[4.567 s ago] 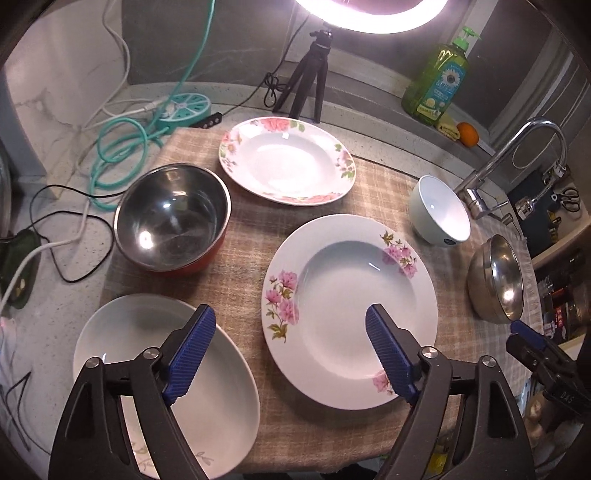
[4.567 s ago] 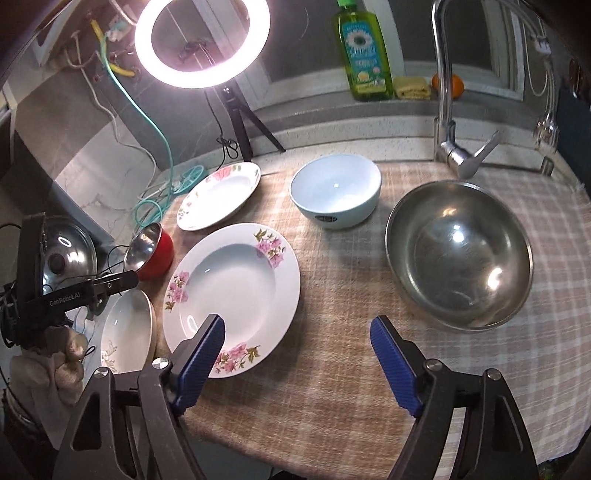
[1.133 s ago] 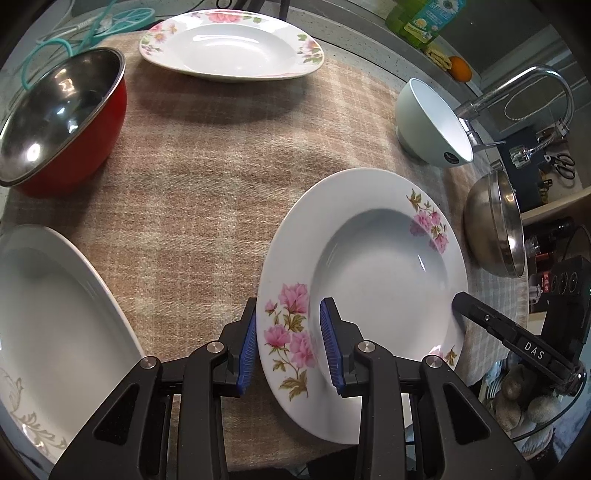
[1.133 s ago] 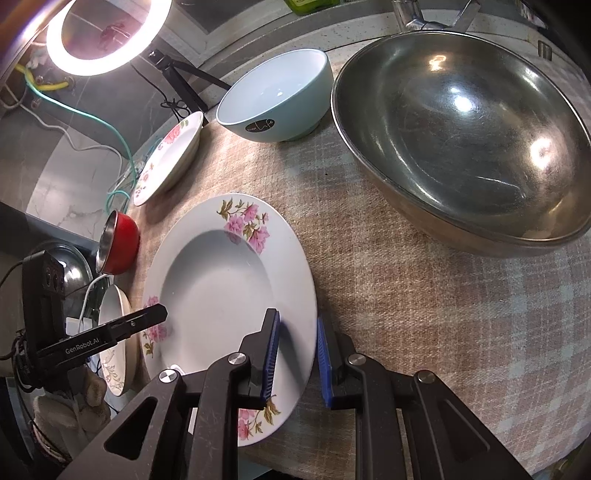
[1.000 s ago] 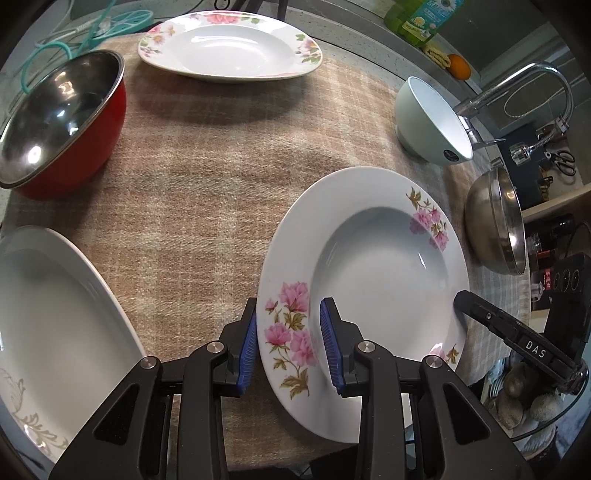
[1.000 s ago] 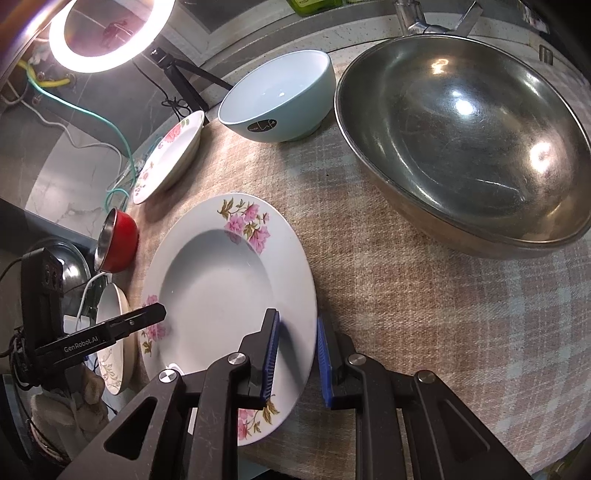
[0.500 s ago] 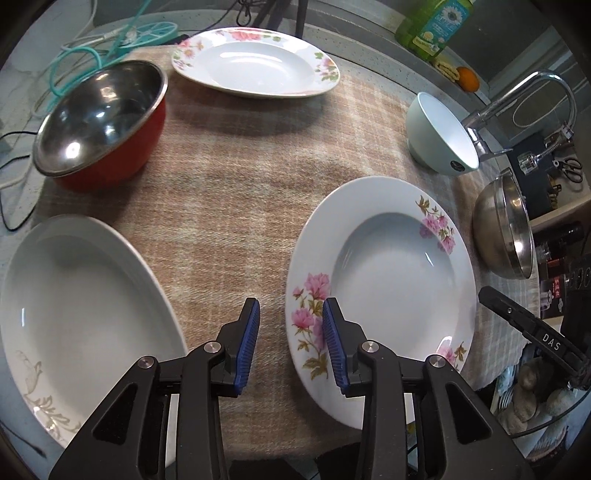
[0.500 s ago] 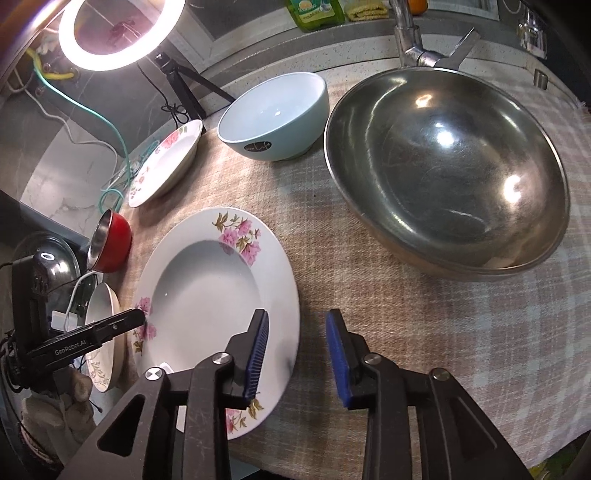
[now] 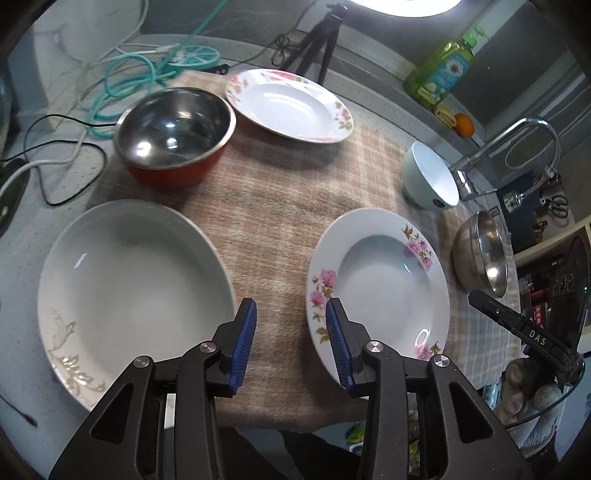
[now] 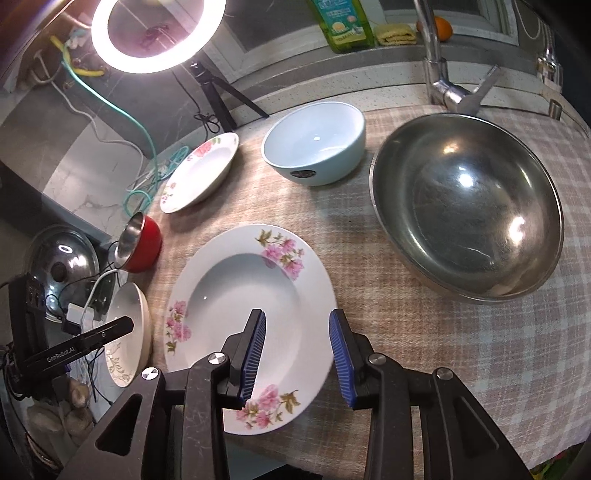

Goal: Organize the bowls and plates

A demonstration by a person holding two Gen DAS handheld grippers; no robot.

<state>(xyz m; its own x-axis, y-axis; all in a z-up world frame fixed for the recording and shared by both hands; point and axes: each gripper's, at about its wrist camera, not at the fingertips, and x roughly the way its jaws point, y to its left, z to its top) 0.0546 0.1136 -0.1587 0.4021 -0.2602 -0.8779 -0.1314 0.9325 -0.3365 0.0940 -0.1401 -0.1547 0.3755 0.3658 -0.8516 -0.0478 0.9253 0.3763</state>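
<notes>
A pink-flowered plate [image 9: 380, 280] lies flat on the checked cloth [image 9: 266, 206]; it also shows in the right wrist view [image 10: 251, 302]. My left gripper [image 9: 290, 338] is open and empty, above the cloth between that plate and a large oval white plate [image 9: 129, 273]. My right gripper [image 10: 297, 349] is open and empty above the flowered plate's near right rim. A second flowered plate [image 9: 288, 105] lies at the back. A red steel bowl [image 9: 173, 133], a pale blue bowl [image 10: 314, 142] and a large steel bowl [image 10: 465, 203] stand on the cloth.
A ring light on a tripod [image 10: 155, 33] stands behind the cloth. Cables and a teal hose [image 9: 136, 77] lie at the back left. A tap [image 10: 439, 74], a soap bottle [image 9: 439, 74] and an orange [image 9: 463, 123] are at the back right. A pot lid [image 10: 62, 262] sits left.
Both grippers have let go of the flowered plate's rim, opened and drawn back and up. The plate now lies flat on the cloth.
</notes>
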